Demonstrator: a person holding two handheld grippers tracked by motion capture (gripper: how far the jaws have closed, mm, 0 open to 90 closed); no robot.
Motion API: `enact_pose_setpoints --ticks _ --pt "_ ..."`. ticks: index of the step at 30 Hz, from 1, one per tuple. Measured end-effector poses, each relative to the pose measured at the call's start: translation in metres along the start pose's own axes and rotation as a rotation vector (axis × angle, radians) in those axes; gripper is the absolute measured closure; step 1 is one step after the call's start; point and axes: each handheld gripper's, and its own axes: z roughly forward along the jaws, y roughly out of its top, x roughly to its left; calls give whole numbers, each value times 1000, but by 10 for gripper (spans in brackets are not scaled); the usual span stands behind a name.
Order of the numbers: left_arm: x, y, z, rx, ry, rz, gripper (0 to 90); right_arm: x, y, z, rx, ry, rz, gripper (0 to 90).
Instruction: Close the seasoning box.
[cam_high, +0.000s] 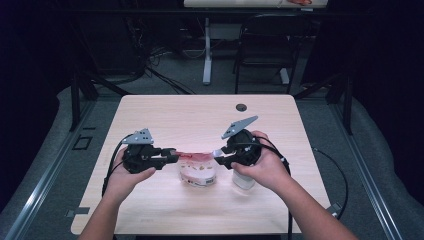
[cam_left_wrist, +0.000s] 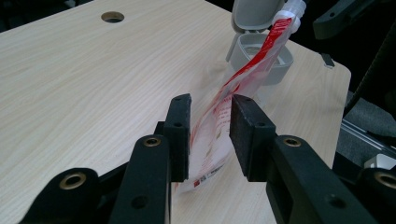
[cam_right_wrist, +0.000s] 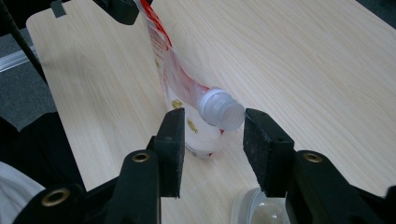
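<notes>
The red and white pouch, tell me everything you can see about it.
The pouch is a soft, glossy plastic refill bag, white and clear with red print and small gold marks, and a white screw spout at one top corner. It stands on the wooden table, sagging. Its spout lies between the right gripper's open pads; its other edge hangs between the left gripper's parted pads, touching one at most.

Pale wooden table (cam_high: 165, 112) with a round cable hole (cam_high: 241, 107), a black folding chair (cam_high: 265, 45) and white desk leg (cam_high: 207, 50) standing behind it.
</notes>
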Motion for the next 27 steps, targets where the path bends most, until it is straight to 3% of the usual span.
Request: enact_pose_setpoints --ticks 10,27 --pt "0 2 -11 -16 18 0 665 1 17 -6 8 -2 -33 589" --pt "8 -1 -23 -14 50 -4 653 10 42 11 52 21 -100 588"
